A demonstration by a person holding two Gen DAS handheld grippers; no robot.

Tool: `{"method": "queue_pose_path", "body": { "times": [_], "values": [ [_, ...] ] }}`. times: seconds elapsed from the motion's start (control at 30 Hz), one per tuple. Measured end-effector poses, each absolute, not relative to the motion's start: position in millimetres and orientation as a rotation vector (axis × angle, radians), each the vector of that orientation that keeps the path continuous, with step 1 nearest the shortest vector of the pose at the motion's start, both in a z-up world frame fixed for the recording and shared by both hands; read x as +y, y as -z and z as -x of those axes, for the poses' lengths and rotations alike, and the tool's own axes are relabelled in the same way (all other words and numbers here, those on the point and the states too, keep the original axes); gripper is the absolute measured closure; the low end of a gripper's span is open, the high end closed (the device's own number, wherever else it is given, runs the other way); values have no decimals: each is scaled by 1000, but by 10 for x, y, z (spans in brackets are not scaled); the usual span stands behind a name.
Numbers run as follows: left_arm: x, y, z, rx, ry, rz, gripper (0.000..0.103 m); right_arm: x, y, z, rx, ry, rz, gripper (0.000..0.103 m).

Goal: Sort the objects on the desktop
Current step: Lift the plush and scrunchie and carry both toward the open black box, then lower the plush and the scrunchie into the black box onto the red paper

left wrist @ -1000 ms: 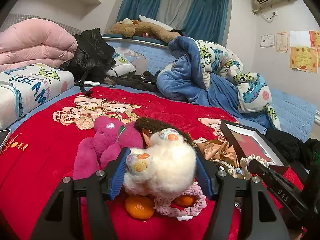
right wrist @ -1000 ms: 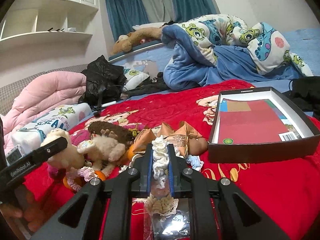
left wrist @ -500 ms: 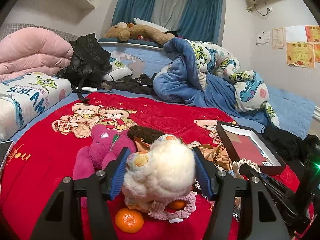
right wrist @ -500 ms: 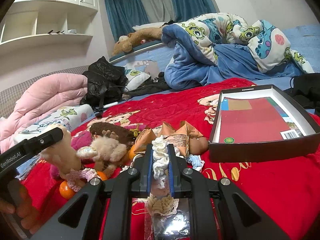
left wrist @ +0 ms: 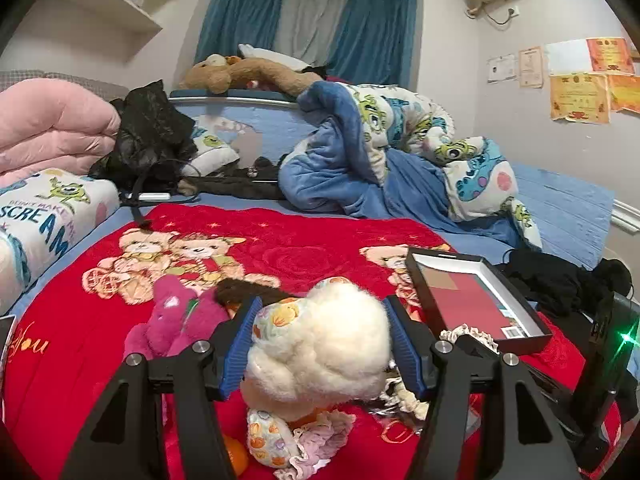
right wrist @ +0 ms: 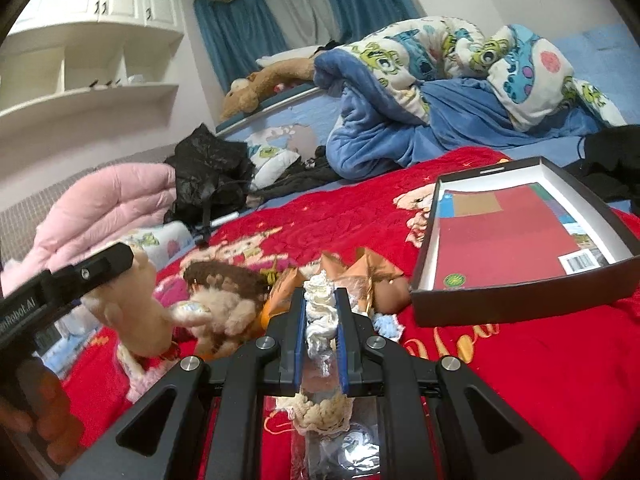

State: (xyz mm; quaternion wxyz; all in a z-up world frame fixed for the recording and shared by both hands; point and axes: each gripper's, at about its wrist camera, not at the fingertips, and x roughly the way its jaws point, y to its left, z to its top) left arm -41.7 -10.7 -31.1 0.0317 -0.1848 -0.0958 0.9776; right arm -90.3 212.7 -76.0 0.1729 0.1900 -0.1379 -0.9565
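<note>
Left gripper [left wrist: 320,344] pinches cream plush toy [left wrist: 320,352] above red blanket [left wrist: 300,248], likely bound for open box [left wrist: 476,300]; right gripper [right wrist: 320,316] pressed onto white lace trim [right wrist: 319,312], holding it ready beside the box

the cream plush toy [left wrist: 320,344] looks woolly and matt, its frill [left wrist: 320,436] crocheted yarn. the red blanket [left wrist: 304,248] is soft, embossed cloth with a slight sheen. the black box [right wrist: 520,300] looks like smooth matt card with a white lining. the snack wrappers [right wrist: 360,272] are crinkled, shiny foil. the blue pads [right wrist: 298,336] on the fingers are ribbed rubber in black matt plastic with bright metal screws.
</note>
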Motion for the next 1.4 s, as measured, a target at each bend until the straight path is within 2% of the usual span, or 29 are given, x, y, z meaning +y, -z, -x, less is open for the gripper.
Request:
{"method": "queue_pose_path", "body": {
  "times": [0.17,0.7,1.4],
  "values": [
    [-16,229,434,-269,-2997,563,39,2210,723,908,-424,2705,-549,90],
    [413,-168,465,-210,-2909,543,39,2298,524,820,-355,2748,-540,90],
    [1507,-523,617,-107,-2741,531,39,3124,283,667,-330,2888,-518,89]
  ]
}}
